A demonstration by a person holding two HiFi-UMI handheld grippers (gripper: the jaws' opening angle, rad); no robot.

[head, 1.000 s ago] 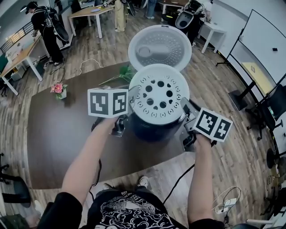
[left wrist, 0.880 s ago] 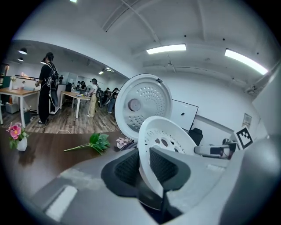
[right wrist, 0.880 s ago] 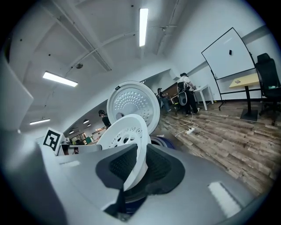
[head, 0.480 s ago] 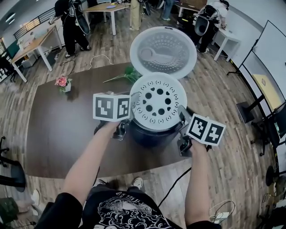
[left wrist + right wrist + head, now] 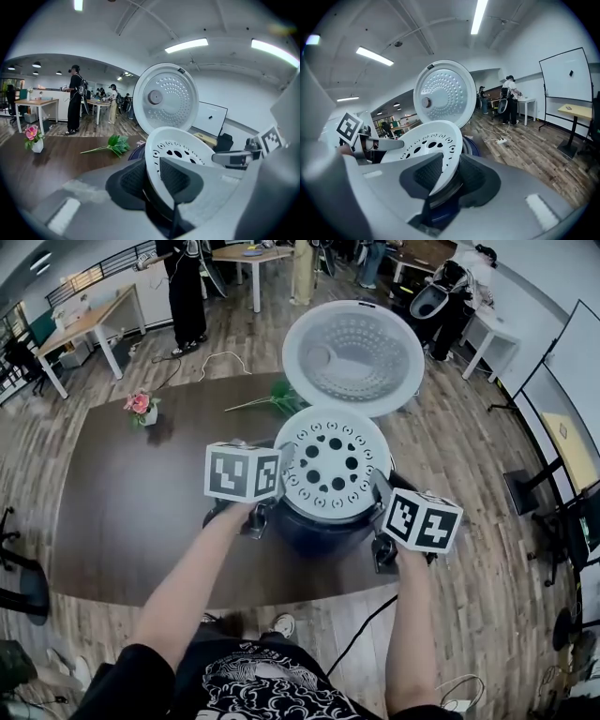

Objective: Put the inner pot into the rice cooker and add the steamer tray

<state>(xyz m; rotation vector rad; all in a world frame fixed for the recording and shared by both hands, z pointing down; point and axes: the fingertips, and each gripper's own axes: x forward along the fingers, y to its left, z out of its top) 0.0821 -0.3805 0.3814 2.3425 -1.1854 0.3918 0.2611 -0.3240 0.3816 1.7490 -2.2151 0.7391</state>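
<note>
The white steamer tray [image 5: 333, 465] with its ring of holes sits over the mouth of the dark blue rice cooker [image 5: 319, 526], under the raised lid [image 5: 354, 354]. My left gripper [image 5: 279, 468] is shut on the tray's left rim; in the left gripper view both pads pinch the tray [image 5: 187, 150] at the left gripper [image 5: 152, 176]. My right gripper [image 5: 380, 488] is at the right rim and its jaws have just been opening. In the right gripper view the tray [image 5: 431, 140] rim still stands between the right gripper's [image 5: 450, 176] pads, with a gap to one pad. A metal rim shows under the tray.
The cooker stands near the front edge of a dark brown table [image 5: 122, 512]. A pink flower in a small vase [image 5: 141, 407] stands at the far left and a green leafy sprig [image 5: 281, 395] lies behind the cooker. People and desks are far behind. A cable runs across the floor.
Both grippers and the tray have come down toward the cooker's mouth, and the tray now lies flatter over it.
</note>
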